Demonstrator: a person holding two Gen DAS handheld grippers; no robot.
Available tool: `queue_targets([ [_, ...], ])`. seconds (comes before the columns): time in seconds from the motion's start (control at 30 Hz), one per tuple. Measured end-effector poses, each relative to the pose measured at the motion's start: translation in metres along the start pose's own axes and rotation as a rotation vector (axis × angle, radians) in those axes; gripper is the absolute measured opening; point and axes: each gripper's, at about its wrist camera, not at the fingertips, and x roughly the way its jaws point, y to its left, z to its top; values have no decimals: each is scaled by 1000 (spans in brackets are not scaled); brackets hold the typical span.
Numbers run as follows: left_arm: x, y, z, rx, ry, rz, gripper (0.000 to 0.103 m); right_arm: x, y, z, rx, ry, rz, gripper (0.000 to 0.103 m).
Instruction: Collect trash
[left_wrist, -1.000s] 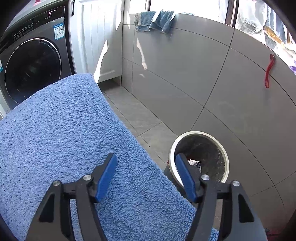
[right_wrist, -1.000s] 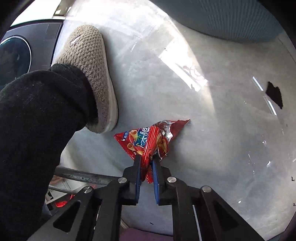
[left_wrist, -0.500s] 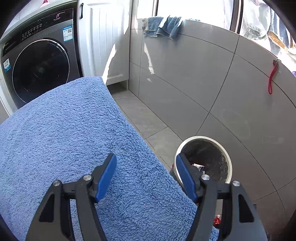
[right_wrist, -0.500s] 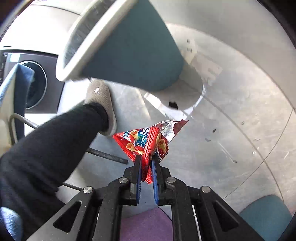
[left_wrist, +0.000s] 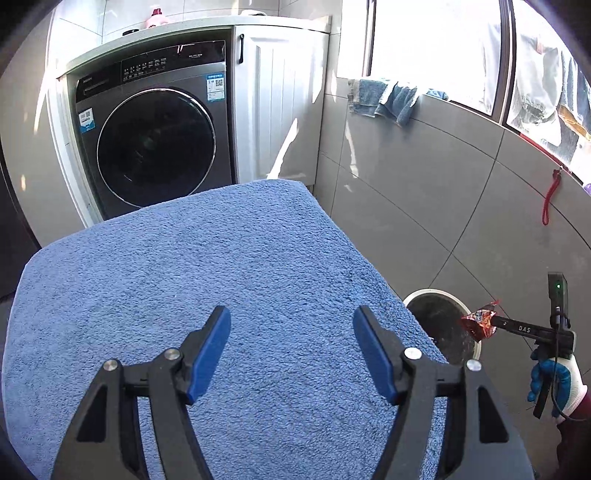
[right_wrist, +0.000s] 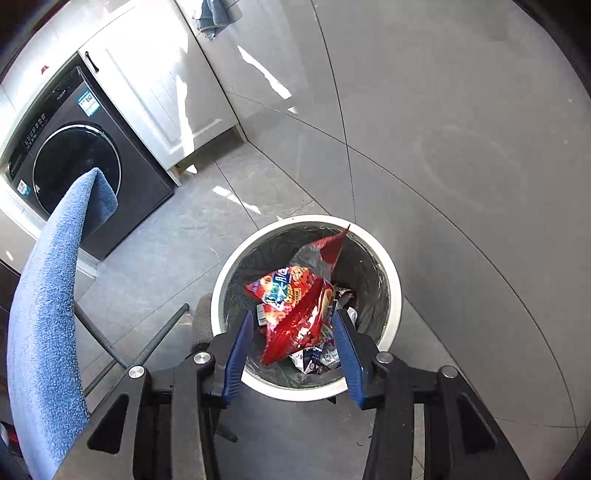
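Dropping step is in hand: the snack wrapper is being let go over the bin. A washing machine (left_wrist: 155, 147) is seen at the back, and a blue towel (left_wrist: 221, 295) is draped over a rack in front of it. The trash bin (right_wrist: 391, 280), white-rimmed with a dark liner, is stood on the tiled floor by the wall, and other scraps are already seen inside. The right gripper (right_wrist: 295, 354) is aimed down over the bin mouth; its jaws have just been opening and are now spread. The red snack wrapper (right_wrist: 295, 306) is seen between them, apparently loose from both pads and over the opening. The left gripper (left_wrist: 291, 350) is held spread and empty above the towel. Judged next: the wrapper's fall into the liner is to be confirmed, then the right gripper is to be drawn back and more trash looked for.
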Motion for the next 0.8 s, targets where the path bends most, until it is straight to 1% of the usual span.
queue_targets([
  [0.13,-19,35,-15,-32,-14,67,68,-6,46,8,-92,-22,-36,44],
  [0.23,-34,59,-26,-63,-17,98,68,-28,75,8,-153,-55,-49,45],
  [0.33,-55,81,-33,-103,-31,119,68,-57,111,6,-227,-113,-41,45],
  [0.4,-71,95,-36,-125,-45,142,68,-79,141,3,-297,-158,-20,48],
  [0.47,-90,107,-36,-142,-73,192,68,-96,175,0,-369,-203,-2,51],
  [0.6,-127,133,-37,-177,-121,285,68,-121,248,-11,-495,-277,82,57],
  [0.7,-150,147,-42,-202,-150,352,76,-135,290,-24,-565,-321,136,65],
  [0.77,-164,152,-46,-207,-172,383,79,-142,317,-33,-597,-337,178,70],
  [0.8,-169,154,-47,-206,-175,397,80,-146,327,-39,-612,-346,195,71],
])
